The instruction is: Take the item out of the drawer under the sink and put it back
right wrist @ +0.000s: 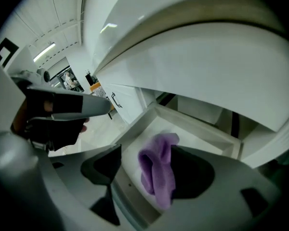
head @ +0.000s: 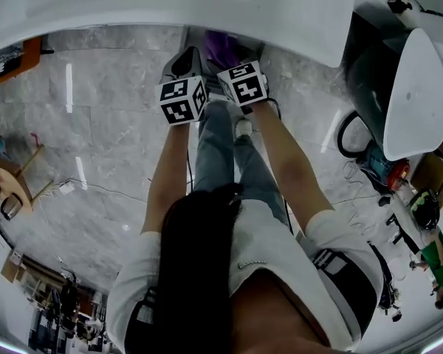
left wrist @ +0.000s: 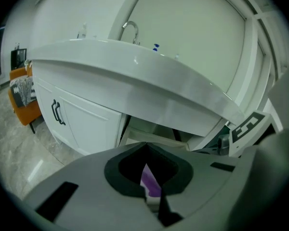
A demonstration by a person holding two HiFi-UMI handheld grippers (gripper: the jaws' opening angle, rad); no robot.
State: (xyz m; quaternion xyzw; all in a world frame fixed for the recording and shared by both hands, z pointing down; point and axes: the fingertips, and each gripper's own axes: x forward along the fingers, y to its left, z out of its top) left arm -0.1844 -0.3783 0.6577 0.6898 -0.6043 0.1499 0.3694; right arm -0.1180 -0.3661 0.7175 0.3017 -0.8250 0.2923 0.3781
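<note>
My right gripper stands wide open astride the purple cloth, which lies in the open drawer; whether a pad touches it I cannot tell. My left gripper is closed at the tips, gripping nothing I can see, with a purple sliver showing through behind. In the head view the counter hides most of drawer and cloth.
</note>
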